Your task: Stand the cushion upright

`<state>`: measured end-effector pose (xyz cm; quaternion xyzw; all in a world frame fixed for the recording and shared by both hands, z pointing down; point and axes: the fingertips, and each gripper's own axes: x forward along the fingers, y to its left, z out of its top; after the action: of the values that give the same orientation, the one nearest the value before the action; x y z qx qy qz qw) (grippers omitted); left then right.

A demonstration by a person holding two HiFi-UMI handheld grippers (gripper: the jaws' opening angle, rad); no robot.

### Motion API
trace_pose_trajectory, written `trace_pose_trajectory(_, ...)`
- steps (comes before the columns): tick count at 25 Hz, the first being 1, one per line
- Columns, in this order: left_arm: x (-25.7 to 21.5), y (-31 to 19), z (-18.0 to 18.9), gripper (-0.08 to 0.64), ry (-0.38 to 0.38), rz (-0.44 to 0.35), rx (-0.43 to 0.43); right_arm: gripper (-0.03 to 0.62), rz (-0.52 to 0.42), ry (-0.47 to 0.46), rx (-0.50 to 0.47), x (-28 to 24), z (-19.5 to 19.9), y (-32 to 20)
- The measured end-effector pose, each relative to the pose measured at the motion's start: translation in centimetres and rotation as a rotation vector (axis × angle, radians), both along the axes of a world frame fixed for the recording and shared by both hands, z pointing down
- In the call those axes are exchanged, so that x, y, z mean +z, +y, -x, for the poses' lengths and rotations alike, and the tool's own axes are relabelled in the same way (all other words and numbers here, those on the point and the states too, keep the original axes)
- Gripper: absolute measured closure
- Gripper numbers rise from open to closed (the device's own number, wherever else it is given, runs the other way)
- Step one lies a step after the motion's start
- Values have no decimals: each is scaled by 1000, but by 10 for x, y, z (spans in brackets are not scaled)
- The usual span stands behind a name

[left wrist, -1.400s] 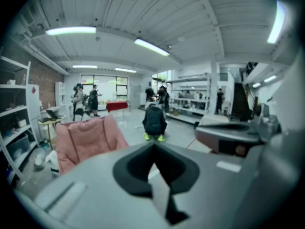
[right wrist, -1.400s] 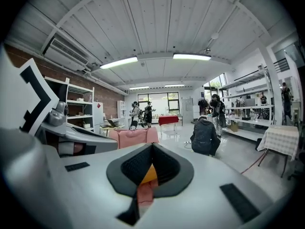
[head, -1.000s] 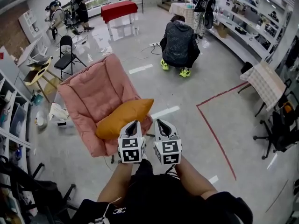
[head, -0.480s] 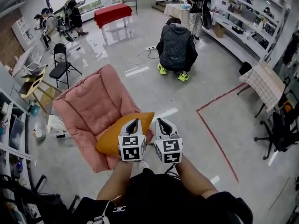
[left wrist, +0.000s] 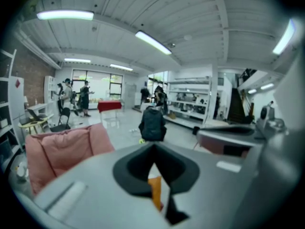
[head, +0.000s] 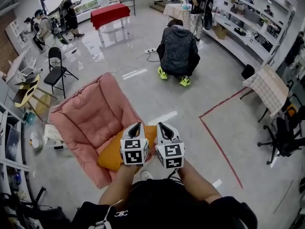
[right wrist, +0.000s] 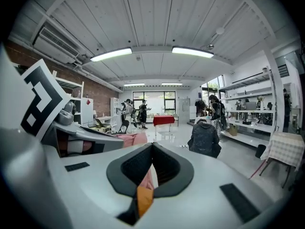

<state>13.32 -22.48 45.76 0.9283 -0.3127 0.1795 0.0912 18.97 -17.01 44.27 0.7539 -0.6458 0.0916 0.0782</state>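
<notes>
1. Head view: the orange cushion [head: 113, 152] lies flat on the seat of the pink floor chair [head: 88, 120] and is not yet stood up. The left gripper [head: 137, 126] and right gripper [head: 160, 127] are held side by side, both pinched closed and carrying nothing. Over the last second the chair and cushion have slid down the frame towards the person. A second ago most of the cushion lay clear of the grippers; now the left one's marker cube hides its right end. This looks like an approach closing in, with no grip started.
2. Left gripper view: the jaws meet at the tip, closed and empty. A sliver of cushion [left wrist: 155, 192] shows below through the gap behind the tips. The chair [left wrist: 62, 151] is near on the left, and a crouching person [left wrist: 152, 124] is well beyond.
3. Right gripper view: the jaws are likewise closed on nothing. The cushion [right wrist: 144, 198] sits low in the gap with the chair [right wrist: 149, 178] just above it. The jaws will likely have to open before either gripper can take an edge and tip the cushion up against the chair back.
</notes>
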Motion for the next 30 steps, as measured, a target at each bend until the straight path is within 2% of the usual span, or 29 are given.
trace_pose_trajectory(7,10,-36,0,563,15,36,-6,595,40,11,-9,8,0,-36)
trace_pose_trajectory(16,21,-62,-11,563,6,54,-61,595,63,17,-90,17,-6,-65)
trace_pose_trajectory(25,17,-79,-13,563,-4,40,-232,595,57,2,-248,12,-27,-101)
trace_pose_trajectory(30,25,-80,13,563,-29,53,-358,595,77,-21,-360,18,-11,-114)
